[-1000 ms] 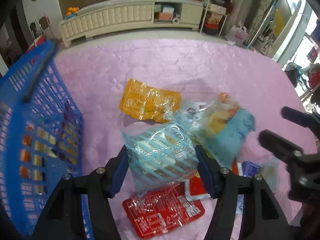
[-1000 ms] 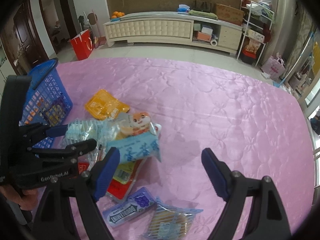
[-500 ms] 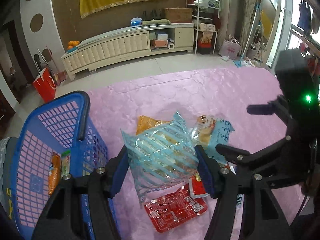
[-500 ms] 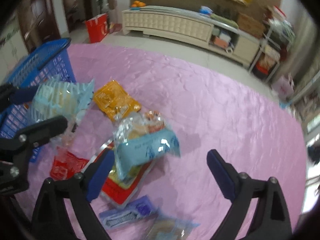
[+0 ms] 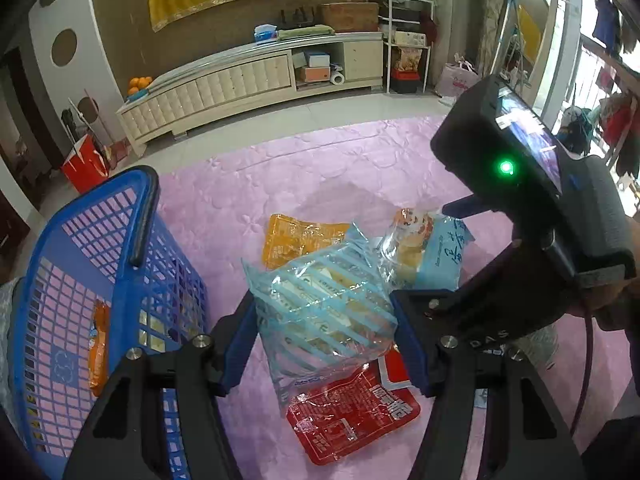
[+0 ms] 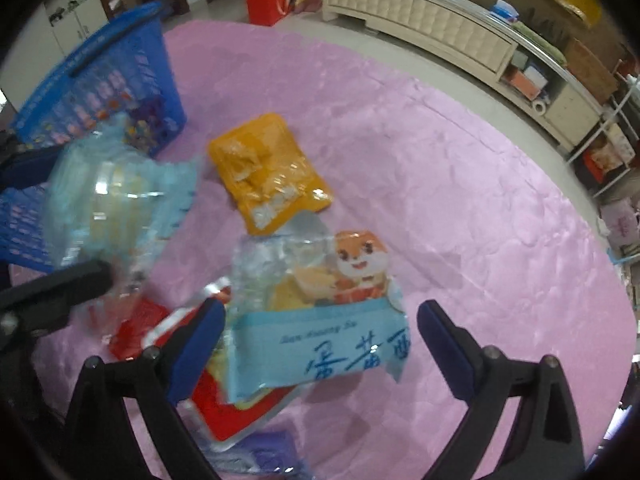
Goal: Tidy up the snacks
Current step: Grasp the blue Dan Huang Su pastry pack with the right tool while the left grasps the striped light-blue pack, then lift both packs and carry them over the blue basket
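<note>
My left gripper (image 5: 322, 334) is shut on a clear snack bag with light-blue stripes (image 5: 320, 304) and holds it above the pink cloth, to the right of the blue basket (image 5: 108, 236). The striped bag also shows in the right wrist view (image 6: 116, 196). My right gripper (image 6: 320, 344) is open, low over a light-blue bag with a fox picture (image 6: 324, 316); its jaws stand either side of the bag. An orange packet (image 6: 268, 172) lies beyond it. A red packet (image 5: 352, 416) lies under the left gripper.
The basket (image 6: 104, 68) holds an orange snack (image 5: 98, 348) and other packets. More packets, red and purple (image 6: 276, 452), lie by the fox bag. The pink cloth (image 6: 460, 184) stretches to the right. A cream cabinet (image 5: 240, 80) stands on the floor beyond.
My left gripper has lifted the striped bag higher, the basket's inside coming into view. My right gripper has moved forward and down over the fox bag, staying open.
</note>
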The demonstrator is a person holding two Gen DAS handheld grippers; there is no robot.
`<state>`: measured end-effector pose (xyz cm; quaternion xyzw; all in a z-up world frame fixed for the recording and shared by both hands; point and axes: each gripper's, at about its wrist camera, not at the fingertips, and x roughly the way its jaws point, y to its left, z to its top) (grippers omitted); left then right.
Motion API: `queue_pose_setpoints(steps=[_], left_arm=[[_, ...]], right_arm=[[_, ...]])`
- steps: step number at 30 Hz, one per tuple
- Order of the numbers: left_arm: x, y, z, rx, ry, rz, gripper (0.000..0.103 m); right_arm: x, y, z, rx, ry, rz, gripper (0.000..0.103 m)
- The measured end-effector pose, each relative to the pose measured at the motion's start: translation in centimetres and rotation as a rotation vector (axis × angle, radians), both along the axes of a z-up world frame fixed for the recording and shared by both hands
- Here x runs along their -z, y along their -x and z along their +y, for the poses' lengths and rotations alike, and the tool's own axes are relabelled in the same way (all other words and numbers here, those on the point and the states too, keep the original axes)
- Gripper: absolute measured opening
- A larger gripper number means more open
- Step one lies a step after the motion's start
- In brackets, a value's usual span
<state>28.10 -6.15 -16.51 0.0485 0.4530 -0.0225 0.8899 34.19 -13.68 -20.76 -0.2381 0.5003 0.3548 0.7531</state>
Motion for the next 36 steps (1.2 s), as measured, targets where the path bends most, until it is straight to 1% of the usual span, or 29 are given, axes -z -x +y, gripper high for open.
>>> queue_pose_setpoints(steps=[1, 3, 7, 13, 17, 21, 28, 36], left_arm=[[0.0, 0.0, 0.0, 0.004, -0.004, -0.001, 0.062], [-0.1, 0.1, 0.1, 0.005, 0.001, -0.001, 0.062], [-0.6, 0.5, 0.0, 0.004, 0.008, -0.013, 0.062], [-2.3, 1.9, -0.3, 0.009, 0.016, -0.039, 0.062], [-4.4, 3.5, -0.4, 0.013, 0.033, -0.063, 0.062], [-6.5, 5.1, -0.3, 0.009, 0.033, -0.100, 0.062], [-10.2, 9.0, 0.6, 0.006, 0.053, -0.165, 0.062], [-13.3, 13.0, 2.6, 0.011, 0.049, -0.235, 0.062]], right_arm=[[0.2, 0.0, -0.1, -0.003, -0.024, 0.009, 0.081], [-0.3, 0.3, -0.4, 0.030, -0.051, -0.015, 0.072], [-1.8, 1.3, -0.9, 0.054, -0.055, -0.081, 0.071], [-5.5, 3.4, -3.1, 0.096, -0.100, -0.124, 0.071], [-7.8, 5.3, -3.4, 0.108, -0.123, -0.150, 0.071], [-10.4, 7.3, -3.9, 0.114, -0.154, -0.187, 0.071], [-15.1, 11.4, -4.2, 0.127, -0.184, -0.244, 0.071], [-18.3, 15.2, -2.7, 0.137, -0.199, -0.301, 0.071]])
